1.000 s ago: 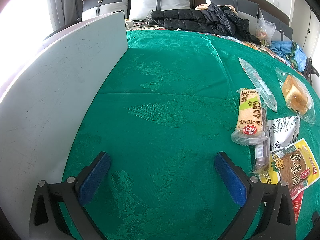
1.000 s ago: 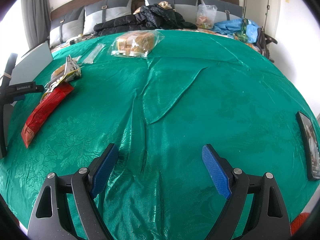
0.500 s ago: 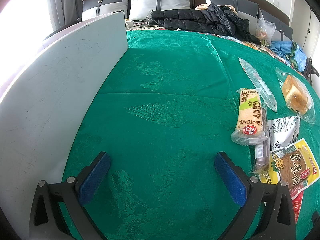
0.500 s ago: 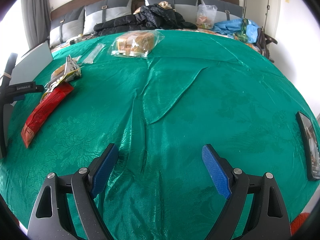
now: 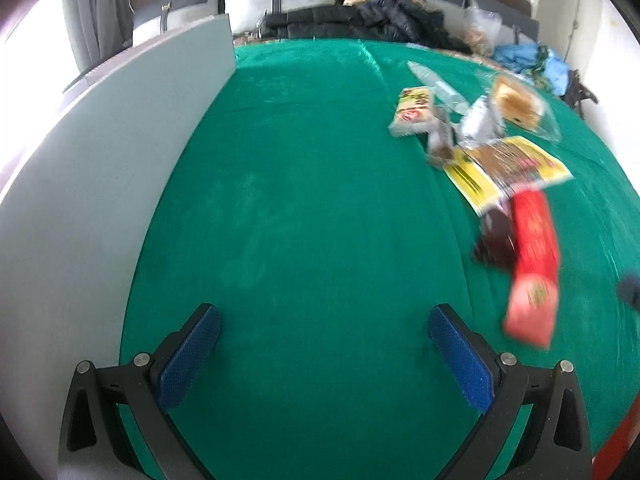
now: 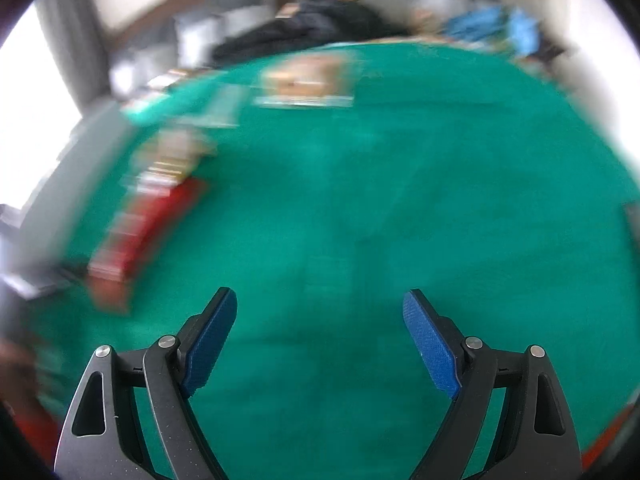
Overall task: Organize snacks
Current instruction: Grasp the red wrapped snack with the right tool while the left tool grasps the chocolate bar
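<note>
Left tool (image 5: 324, 344) gapes empty over the green bed (image 5: 312, 208); snacks (image 5: 496, 168) lie at two o'clock, red packet (image 5: 534, 264) nearest. Right tool (image 6: 320, 336) also gapes empty. Since before, snacks have slid nearer centre; views blurred.

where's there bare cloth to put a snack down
Bare green cloth runs from the grey board to the snack pile. It is crowded at the red packet. In the right view, the cloth beyond the red packet is also bare.
</note>
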{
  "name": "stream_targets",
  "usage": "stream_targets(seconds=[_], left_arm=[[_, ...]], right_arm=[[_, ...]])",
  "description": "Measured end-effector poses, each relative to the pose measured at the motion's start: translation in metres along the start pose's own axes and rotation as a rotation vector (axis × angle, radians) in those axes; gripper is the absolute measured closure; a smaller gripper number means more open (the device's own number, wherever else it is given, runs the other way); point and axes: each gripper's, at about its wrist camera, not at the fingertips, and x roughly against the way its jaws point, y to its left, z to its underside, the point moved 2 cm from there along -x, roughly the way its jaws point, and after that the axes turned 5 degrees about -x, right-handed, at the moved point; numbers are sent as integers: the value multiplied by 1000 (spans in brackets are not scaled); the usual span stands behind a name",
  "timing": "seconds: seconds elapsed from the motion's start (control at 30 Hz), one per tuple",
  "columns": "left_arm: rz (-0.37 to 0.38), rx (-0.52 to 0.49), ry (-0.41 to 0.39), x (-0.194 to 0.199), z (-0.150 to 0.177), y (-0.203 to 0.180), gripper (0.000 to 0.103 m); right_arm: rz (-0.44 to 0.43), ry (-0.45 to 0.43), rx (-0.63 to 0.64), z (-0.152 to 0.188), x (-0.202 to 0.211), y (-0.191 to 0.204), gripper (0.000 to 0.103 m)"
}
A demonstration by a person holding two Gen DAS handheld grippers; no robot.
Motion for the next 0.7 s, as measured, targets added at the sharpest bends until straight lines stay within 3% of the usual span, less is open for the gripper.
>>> stream_targets(seconds=[0.1,0.23,0.3,0.4,0.5,0.63,0.7], left_arm=[[14,-23,-16,5,7,-2,0],[20,-33,-16,6,6,-2,0],[29,-45,-22,9,11,-1,0],[37,-58,-29,11,15,-1,0],[34,-54,-23,10,14,-2,0],[29,-29,32,9,9,-3,1],[113,23,31,12,1,-9,5]], right_arm=[[-104,50,97,-9,-12,67,16],[-100,137,148,-24,-55,129,22],[-71,139,147,-28,-65,133,75],[-103,175,84,-28,-65,114,81],[-80,163,105,-23,-46,87,84],[56,86,129,-15,-13,34,86],[98,53,98,-10,-1,7,86]])
